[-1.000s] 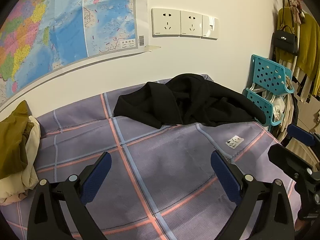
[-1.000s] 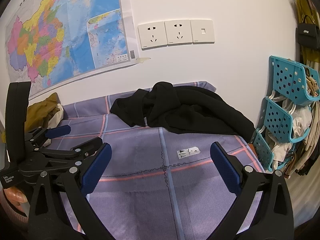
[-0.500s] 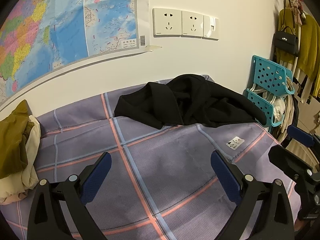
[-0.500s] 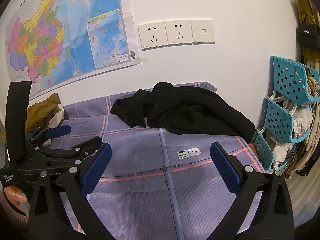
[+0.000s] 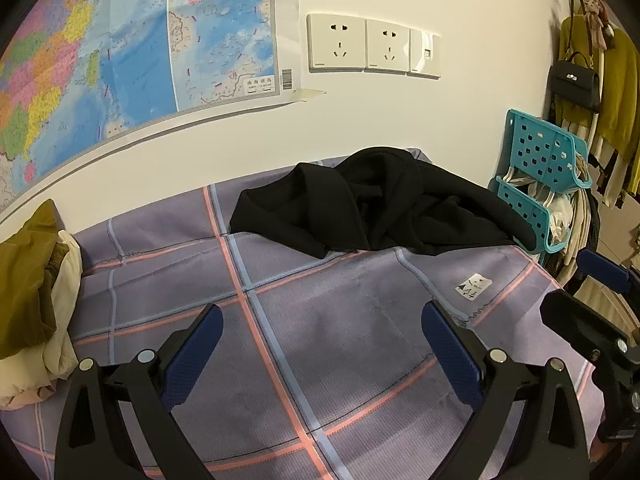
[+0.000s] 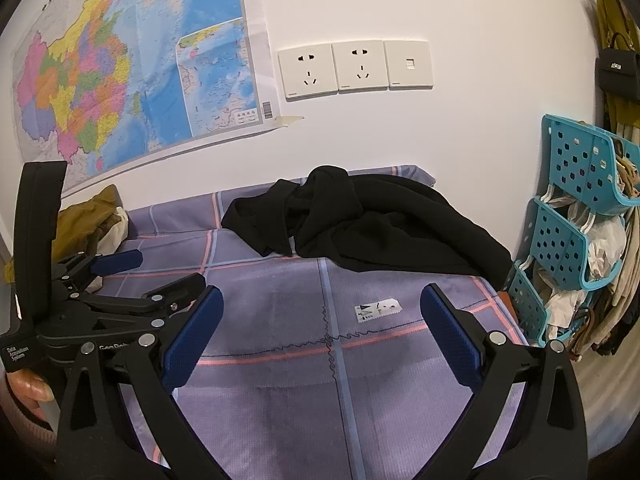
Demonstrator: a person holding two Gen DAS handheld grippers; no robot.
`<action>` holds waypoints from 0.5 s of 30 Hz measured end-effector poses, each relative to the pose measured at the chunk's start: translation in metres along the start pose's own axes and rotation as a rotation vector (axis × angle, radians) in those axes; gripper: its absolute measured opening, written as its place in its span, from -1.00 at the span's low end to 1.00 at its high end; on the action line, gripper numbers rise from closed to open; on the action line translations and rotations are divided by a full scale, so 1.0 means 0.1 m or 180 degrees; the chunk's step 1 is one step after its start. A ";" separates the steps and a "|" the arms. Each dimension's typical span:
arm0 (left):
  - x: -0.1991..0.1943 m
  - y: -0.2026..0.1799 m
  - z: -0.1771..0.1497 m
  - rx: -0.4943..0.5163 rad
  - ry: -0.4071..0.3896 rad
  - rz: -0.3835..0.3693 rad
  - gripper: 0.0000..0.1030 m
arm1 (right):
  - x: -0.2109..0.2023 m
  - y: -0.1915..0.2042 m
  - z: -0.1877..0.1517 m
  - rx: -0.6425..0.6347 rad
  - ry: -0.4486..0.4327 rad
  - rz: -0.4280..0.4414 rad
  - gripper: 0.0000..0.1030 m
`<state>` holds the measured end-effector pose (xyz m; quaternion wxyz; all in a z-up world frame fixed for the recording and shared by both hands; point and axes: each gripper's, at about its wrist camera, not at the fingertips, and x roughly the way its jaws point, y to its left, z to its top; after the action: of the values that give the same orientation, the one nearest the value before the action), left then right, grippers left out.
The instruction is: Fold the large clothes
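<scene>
I have both tools hovering over the near part of the bed [image 5: 168, 280], and nothing is picked up yet. The left gripper [image 5: 320, 356] has its fingers spread wide with only the checked sheet between them; the right gripper [image 6: 320, 336] is spread the same way and empty too. In the right wrist view I can also see the left tool off to the side, with a bit of the person's hand [image 6: 28, 392] under it.

The black garment [image 5: 376, 204] lies in a crumpled heap at the far end of the bed, against the wall, well apart from both sets of fingers. As I judge it, the step in hand is the reach and first pick. To do it well I would bring both tools forward together, look for a clean hem or shoulder edge, not the bunched middle, and pinch one layer only on each side. Then I would drag it toward the open near area and spread it flat before any fold; the cloth looks soft and heavy, so it will likely sag and trail.

Counted: one black garment, two grippers, one pile of olive and cream clothes [image 5: 36, 292] at the left edge, one white label [image 5: 473, 286] on the sheet, three white wall plates [image 5: 372, 46], one map [image 5: 120, 60], one teal rack [image 5: 540, 184].
</scene>
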<state>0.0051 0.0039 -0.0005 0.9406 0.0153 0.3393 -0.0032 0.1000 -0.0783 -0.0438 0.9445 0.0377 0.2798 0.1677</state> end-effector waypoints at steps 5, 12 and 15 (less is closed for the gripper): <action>0.02 -0.01 0.00 0.0013 0.0010 0.0006 0.86 | 0.01 -0.01 0.01 -0.0012 0.0000 0.0011 0.89; 0.06 0.01 0.00 -0.0018 0.0043 0.0010 0.86 | 0.01 -0.01 0.01 -0.0022 -0.0001 0.0018 0.89; 0.07 0.02 0.01 -0.0013 0.0043 0.0021 0.86 | 0.03 -0.01 0.02 -0.0024 0.0002 0.0018 0.89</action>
<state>0.0114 0.0056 -0.0040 0.9383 0.0146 0.3456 0.0007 0.1035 -0.0788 -0.0438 0.9441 0.0349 0.2794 0.1714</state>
